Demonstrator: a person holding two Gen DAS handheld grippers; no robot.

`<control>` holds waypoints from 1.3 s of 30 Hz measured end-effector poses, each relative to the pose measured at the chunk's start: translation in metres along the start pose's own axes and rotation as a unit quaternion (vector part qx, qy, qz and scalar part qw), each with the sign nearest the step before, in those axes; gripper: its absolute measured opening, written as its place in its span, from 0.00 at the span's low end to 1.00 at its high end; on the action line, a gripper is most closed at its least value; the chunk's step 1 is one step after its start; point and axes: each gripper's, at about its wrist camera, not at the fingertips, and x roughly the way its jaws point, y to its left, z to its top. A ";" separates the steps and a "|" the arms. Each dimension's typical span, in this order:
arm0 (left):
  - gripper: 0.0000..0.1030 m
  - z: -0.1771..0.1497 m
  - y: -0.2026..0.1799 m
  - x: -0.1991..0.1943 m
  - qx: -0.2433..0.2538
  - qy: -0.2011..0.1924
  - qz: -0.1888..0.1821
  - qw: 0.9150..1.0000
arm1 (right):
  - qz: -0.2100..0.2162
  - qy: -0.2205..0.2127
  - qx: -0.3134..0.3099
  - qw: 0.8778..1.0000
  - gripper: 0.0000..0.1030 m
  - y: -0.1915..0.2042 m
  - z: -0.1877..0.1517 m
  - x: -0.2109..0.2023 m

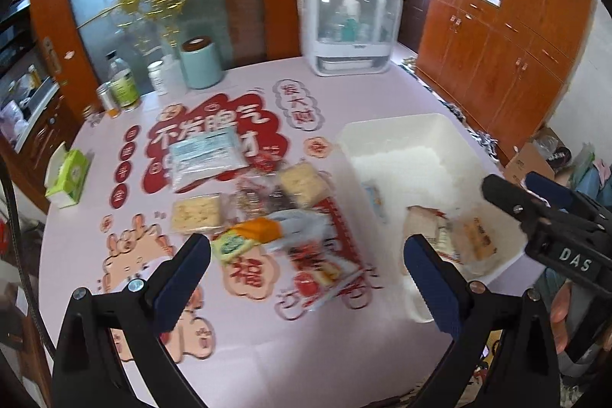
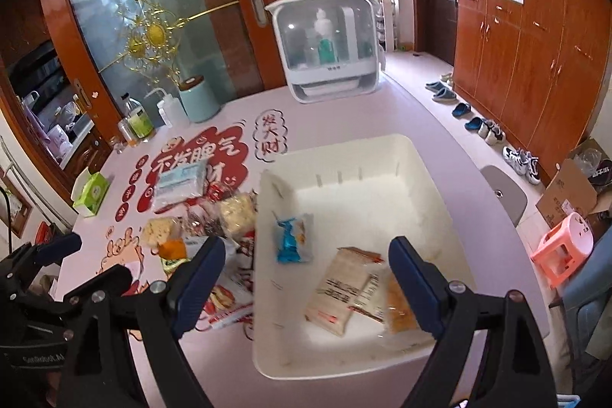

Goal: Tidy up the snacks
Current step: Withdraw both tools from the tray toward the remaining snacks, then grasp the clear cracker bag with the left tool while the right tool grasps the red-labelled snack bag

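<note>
A white plastic bin (image 2: 428, 174) stands on the pink table, right of a pile of wrapped snacks (image 1: 275, 213). In the bin lie a blue packet (image 2: 293, 238), a beige packet (image 2: 342, 291) and an orange-filled clear packet (image 2: 397, 304). The bin also shows in the left wrist view (image 1: 397, 129). My left gripper (image 1: 308, 253) is open and empty, above the near side of the pile. My right gripper (image 2: 306, 257) is open and empty, above the bin's near left part. A red-and-white packet (image 1: 325, 262) and a green-and-orange packet (image 1: 244, 238) lie nearest in the pile.
A blue-white pack (image 1: 206, 157) lies behind the pile. A green tissue box (image 1: 69, 178) sits at the table's left edge. Bottles and a teal canister (image 1: 201, 62) stand at the back left, a white appliance (image 1: 348, 25) at the back. A grey chair (image 2: 505, 194) stands at the right.
</note>
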 end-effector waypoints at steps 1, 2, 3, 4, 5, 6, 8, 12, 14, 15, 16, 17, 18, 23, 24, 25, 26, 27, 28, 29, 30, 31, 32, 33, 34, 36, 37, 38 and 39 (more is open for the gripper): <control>0.98 -0.001 0.011 -0.002 -0.005 -0.001 0.005 1.000 | 0.000 -0.002 -0.001 1.000 0.86 0.004 0.000 0.000; 0.98 -0.001 0.026 -0.005 -0.011 -0.004 0.012 1.000 | 0.000 -0.005 -0.003 1.000 0.86 0.011 0.000 0.000; 0.98 -0.001 0.035 -0.005 -0.015 -0.005 0.016 1.000 | 0.001 -0.007 -0.006 1.000 0.86 0.018 0.000 -0.001; 0.98 -0.001 0.047 -0.007 -0.021 -0.007 0.022 1.000 | 0.003 -0.009 -0.009 1.000 0.86 0.026 -0.001 -0.001; 0.98 -0.001 0.061 -0.010 -0.029 -0.009 0.028 0.999 | 0.004 -0.014 -0.012 1.000 0.86 0.035 -0.001 -0.002; 0.98 -0.001 0.072 -0.012 -0.035 -0.011 0.032 0.999 | 0.005 -0.018 -0.016 1.000 0.86 0.042 -0.001 -0.003; 0.98 -0.001 0.098 -0.017 -0.049 -0.017 0.041 0.998 | 0.008 -0.030 -0.024 0.999 0.86 0.056 -0.002 -0.005; 0.98 -0.001 0.139 -0.021 -0.061 -0.021 0.055 0.996 | 0.009 -0.054 -0.042 0.998 0.86 0.082 -0.002 -0.010; 0.98 -0.002 0.158 -0.020 -0.059 -0.018 0.061 0.996 | 0.008 -0.050 -0.053 0.997 0.86 0.096 -0.001 -0.008; 0.98 -0.002 0.163 -0.018 -0.057 -0.017 0.063 0.996 | 0.007 -0.043 -0.061 0.997 0.86 0.105 0.001 -0.005; 0.98 -0.001 0.172 -0.016 -0.053 -0.016 0.066 0.996 | 0.005 -0.037 -0.066 0.997 0.86 0.110 0.002 -0.003; 0.98 0.001 0.176 -0.014 -0.049 -0.016 0.067 0.996 | 0.005 -0.029 -0.072 0.997 0.86 0.117 0.005 0.000; 0.98 0.002 0.181 -0.012 -0.045 -0.015 0.068 0.997 | 0.008 -0.022 -0.076 0.997 0.86 0.121 0.007 0.004; 0.98 0.014 0.202 0.015 -0.009 -0.005 0.062 0.998 | 0.009 0.013 -0.082 0.996 0.86 0.141 0.024 0.029; 0.98 0.017 0.205 0.022 -0.002 0.000 0.060 0.998 | 0.003 0.016 -0.085 0.996 0.86 0.144 0.027 0.036; 0.98 0.020 0.207 0.032 0.004 0.006 0.055 0.998 | -0.002 0.018 -0.090 0.996 0.86 0.148 0.031 0.044; 0.98 0.022 0.208 0.041 0.008 0.012 0.052 0.999 | -0.007 0.019 -0.094 0.995 0.85 0.151 0.033 0.050; 0.98 0.024 0.210 0.052 0.010 0.019 0.049 0.999 | -0.015 0.024 -0.099 0.995 0.85 0.156 0.037 0.063; 0.98 0.028 0.213 0.068 0.012 0.030 0.043 0.999 | -0.016 0.031 -0.102 0.994 0.85 0.159 0.039 0.072; 0.98 0.030 0.214 0.081 0.012 0.041 0.040 0.998 | -0.012 0.042 -0.107 0.993 0.80 0.163 0.041 0.086; 0.98 0.032 0.215 0.093 0.011 0.049 0.036 0.998 | -0.009 0.052 -0.110 0.993 0.73 0.166 0.043 0.099; 0.98 0.034 0.215 0.105 0.009 0.058 0.032 0.998 | -0.009 0.061 -0.115 0.991 0.70 0.169 0.043 0.111; 0.98 0.035 0.215 0.118 0.007 0.066 0.027 0.997 | -0.008 0.071 -0.124 0.990 0.65 0.174 0.043 0.123; 0.98 0.034 0.215 0.126 0.005 0.071 0.023 0.997 | -0.007 0.085 -0.139 0.987 0.63 0.179 0.042 0.141; 0.98 0.035 0.214 0.142 -0.002 0.083 0.017 0.996 | -0.007 0.097 -0.150 0.984 0.62 0.183 0.039 0.155; 0.98 0.034 0.213 0.162 -0.011 0.099 0.006 0.995 | -0.007 0.123 -0.170 0.978 0.60 0.189 0.033 0.184; 0.98 0.033 0.212 0.173 -0.017 0.109 0.002 0.994 | -0.002 0.136 -0.179 0.974 0.59 0.191 0.028 0.196; 0.98 0.031 0.211 0.186 -0.023 0.120 -0.004 0.992 | 0.000 0.148 -0.187 0.971 0.57 0.193 0.024 0.207; 0.98 0.030 0.210 0.194 -0.027 0.128 -0.008 0.991 | 0.001 0.158 -0.197 0.968 0.57 0.195 0.020 0.218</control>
